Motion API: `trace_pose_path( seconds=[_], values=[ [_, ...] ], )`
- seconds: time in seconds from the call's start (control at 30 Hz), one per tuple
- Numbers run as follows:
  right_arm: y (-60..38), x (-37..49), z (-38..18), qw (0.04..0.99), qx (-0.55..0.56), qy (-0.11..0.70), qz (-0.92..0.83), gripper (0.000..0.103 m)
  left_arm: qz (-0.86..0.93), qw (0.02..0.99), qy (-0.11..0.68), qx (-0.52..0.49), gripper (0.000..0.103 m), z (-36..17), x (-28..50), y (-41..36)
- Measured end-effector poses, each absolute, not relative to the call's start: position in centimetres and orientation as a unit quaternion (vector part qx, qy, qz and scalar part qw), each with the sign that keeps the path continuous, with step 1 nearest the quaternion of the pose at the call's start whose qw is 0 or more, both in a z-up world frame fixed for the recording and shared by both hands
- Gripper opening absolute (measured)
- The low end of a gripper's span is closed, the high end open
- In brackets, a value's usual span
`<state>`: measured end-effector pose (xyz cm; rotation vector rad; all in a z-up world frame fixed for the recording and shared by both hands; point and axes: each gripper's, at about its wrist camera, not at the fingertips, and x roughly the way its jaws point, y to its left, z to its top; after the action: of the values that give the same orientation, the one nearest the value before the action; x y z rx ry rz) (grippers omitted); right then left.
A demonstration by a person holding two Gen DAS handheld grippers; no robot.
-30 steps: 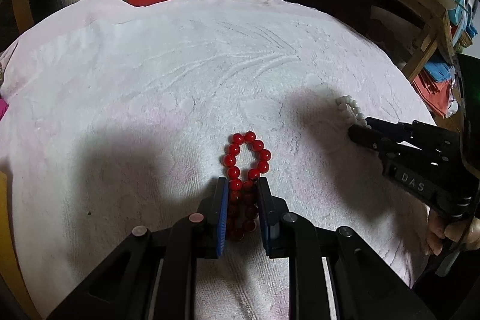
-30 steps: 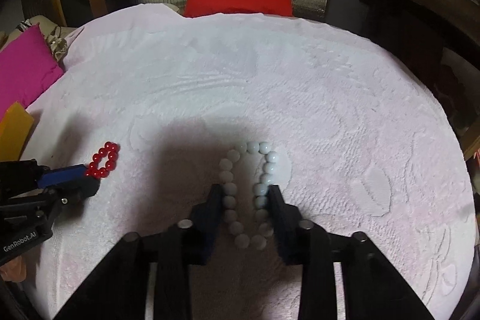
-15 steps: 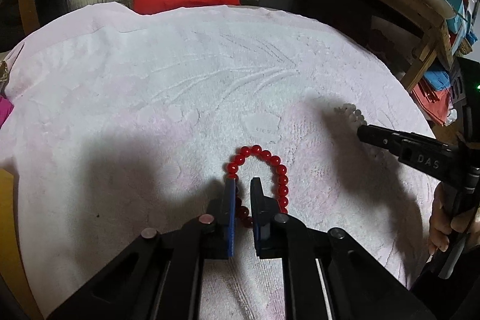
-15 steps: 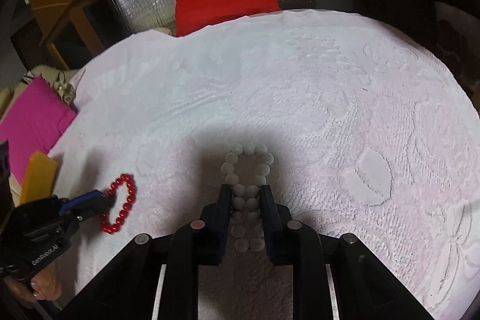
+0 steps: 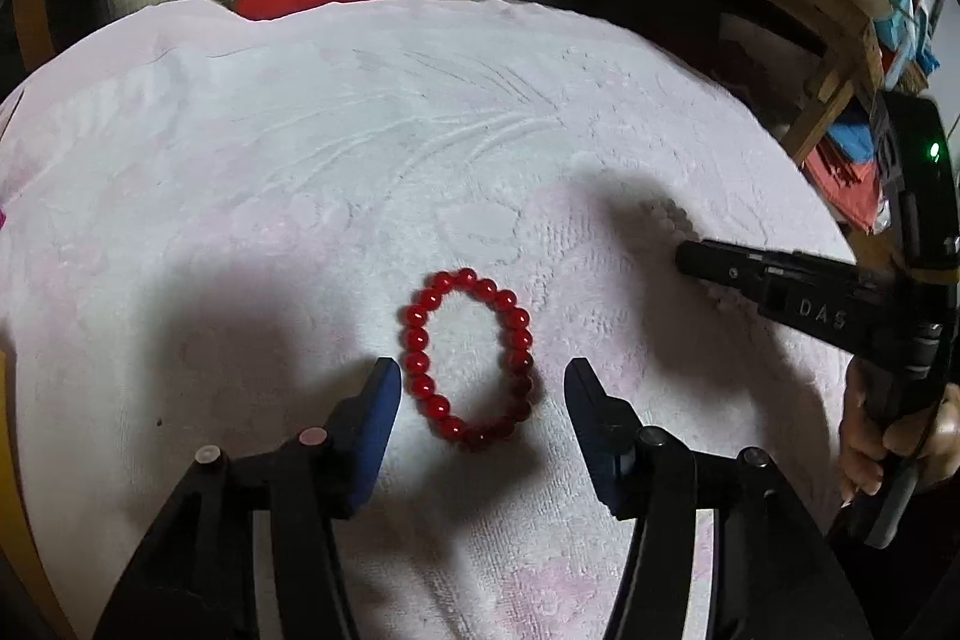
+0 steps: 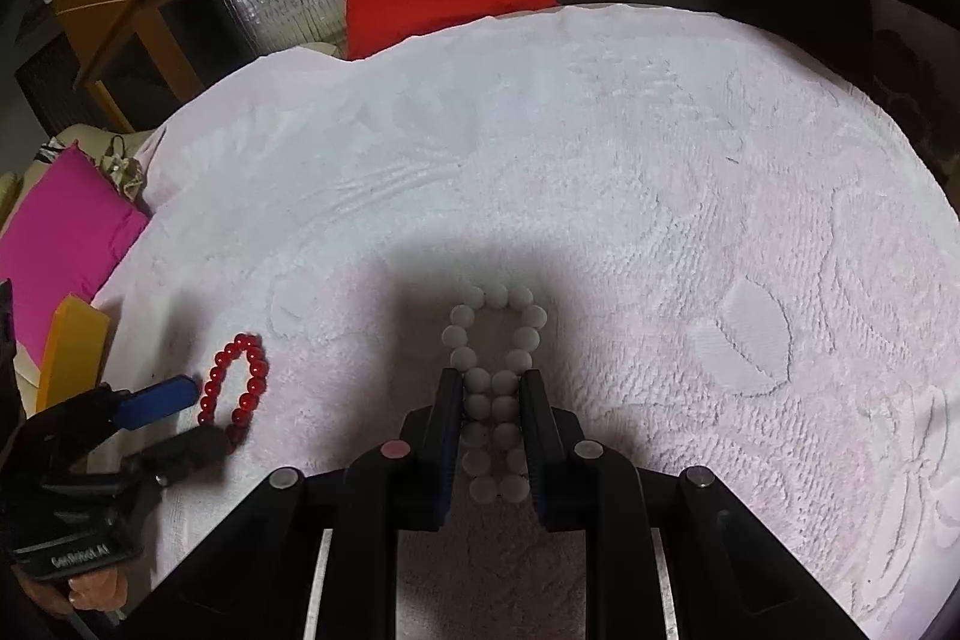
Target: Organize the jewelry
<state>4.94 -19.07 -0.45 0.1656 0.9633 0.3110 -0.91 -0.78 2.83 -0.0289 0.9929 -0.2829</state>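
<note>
In the middle of the left wrist view, the left gripper (image 5: 477,388) has just opened wide and let go of the red bead bracelet (image 5: 468,358), so it looks put down, while the right gripper (image 6: 492,400) stays squeezed shut on the white bead bracelet (image 6: 495,334).

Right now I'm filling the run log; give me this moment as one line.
left gripper: open, flanking red bracelet | right gripper: shut on white bracelet | both bracelets on towel

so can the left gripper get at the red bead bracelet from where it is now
Probably yes. The left gripper is open, its fingers either side of the red bead bracelet, which lies flat on the white towel with nothing between. The right gripper is off aside, clamped on the white bead bracelet.
</note>
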Motion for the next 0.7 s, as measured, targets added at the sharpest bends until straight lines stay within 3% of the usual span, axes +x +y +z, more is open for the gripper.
trace_pose_path(
  seconds=[0.1,0.13,0.17,0.23,0.27,0.7],
  values=[
    [-19.1,5.0,-0.5,0.871,0.079,0.462,0.148,0.021,-0.125,0.869,0.478,-0.01,0.057,2.2,-0.6,-1.0],
    [-19.1,5.0,-0.5,0.871,0.079,0.462,0.147,0.021,-0.122,0.873,0.472,-0.005,0.052,2.2,-0.6,-1.1],
    [-19.0,5.1,-0.5,0.871,0.078,0.463,0.147,0.021,-0.118,0.875,0.469,0.003,0.039,2.2,-0.5,-1.2],
    [-19.1,5.2,-0.6,0.871,0.078,0.463,0.147,0.021,-0.115,0.877,0.466,0.012,0.023,2.1,-0.5,-1.4],
    [-19.1,5.1,-0.6,0.871,0.079,0.463,0.147,0.021,-0.115,0.878,0.464,0.013,0.019,2.2,-0.5,-1.5],
    [-18.8,4.5,0.1,0.877,0.083,0.446,0.16,0.021,-0.122,0.894,0.431,0.003,0.019,4.3,-1.4,-1.1]
  ],
)
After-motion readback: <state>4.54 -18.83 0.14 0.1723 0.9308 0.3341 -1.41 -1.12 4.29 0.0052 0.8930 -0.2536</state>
